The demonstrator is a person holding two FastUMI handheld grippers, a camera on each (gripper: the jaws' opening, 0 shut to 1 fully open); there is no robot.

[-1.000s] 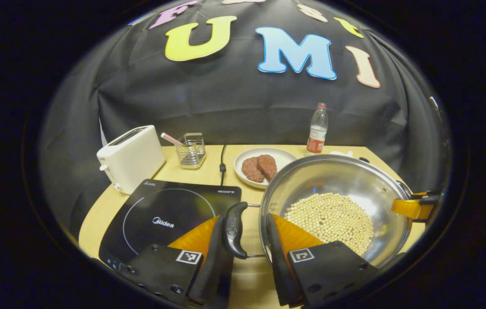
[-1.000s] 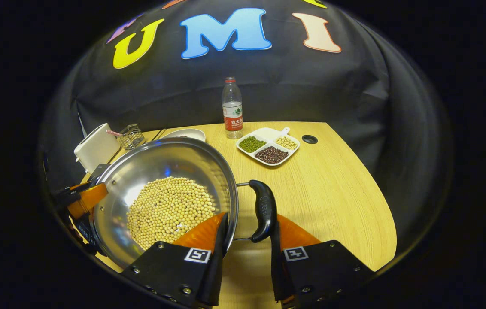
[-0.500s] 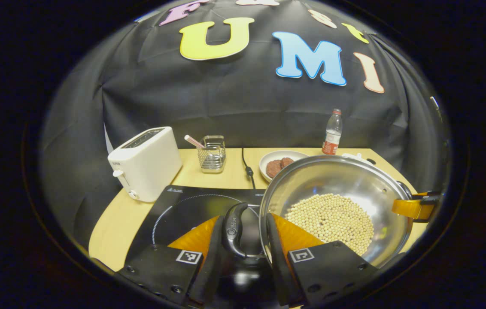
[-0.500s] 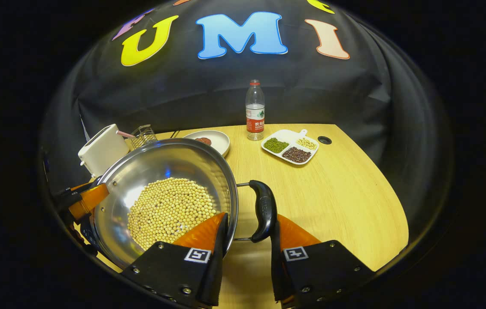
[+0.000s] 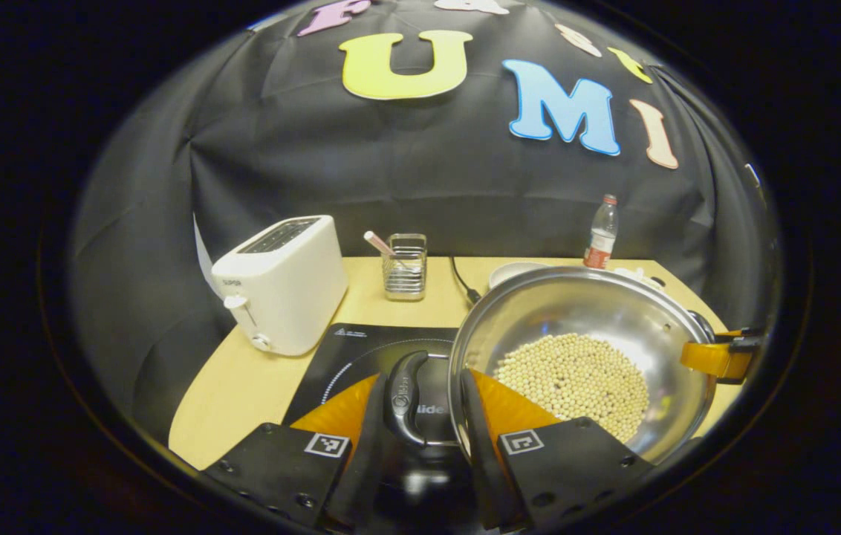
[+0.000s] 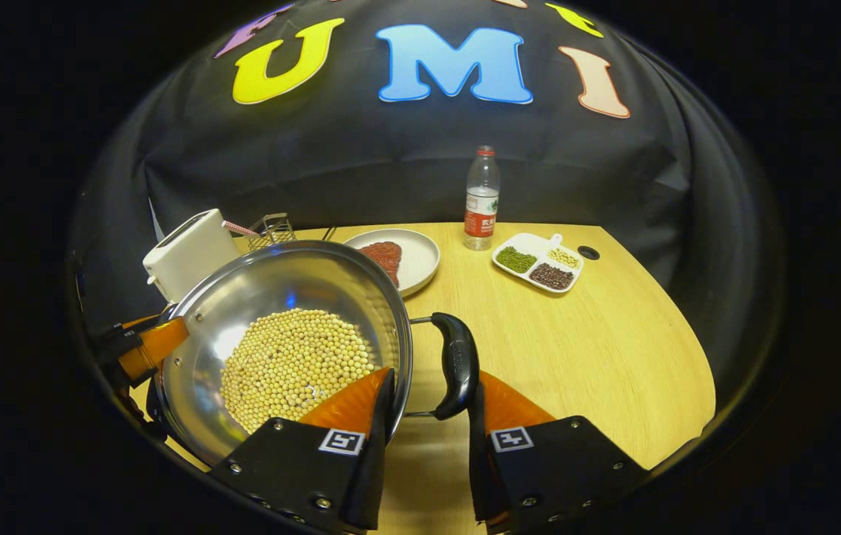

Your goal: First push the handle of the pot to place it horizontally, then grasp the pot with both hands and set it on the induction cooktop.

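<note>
Two grippers clamp the pot [image 5: 576, 349], held above the induction cooktop [image 5: 361, 349] with soybeans inside: left gripper [image 5: 420, 416] closed on its left handle [image 5: 406, 397], right gripper [image 6: 424, 405] closed on its right handle [image 6: 454, 364]. Cooktop lettering partly hidden, unreadable.

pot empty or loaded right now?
Loaded. The pot holds a layer of pale round beans covering its bottom; the steel wall above them is bare.
</note>
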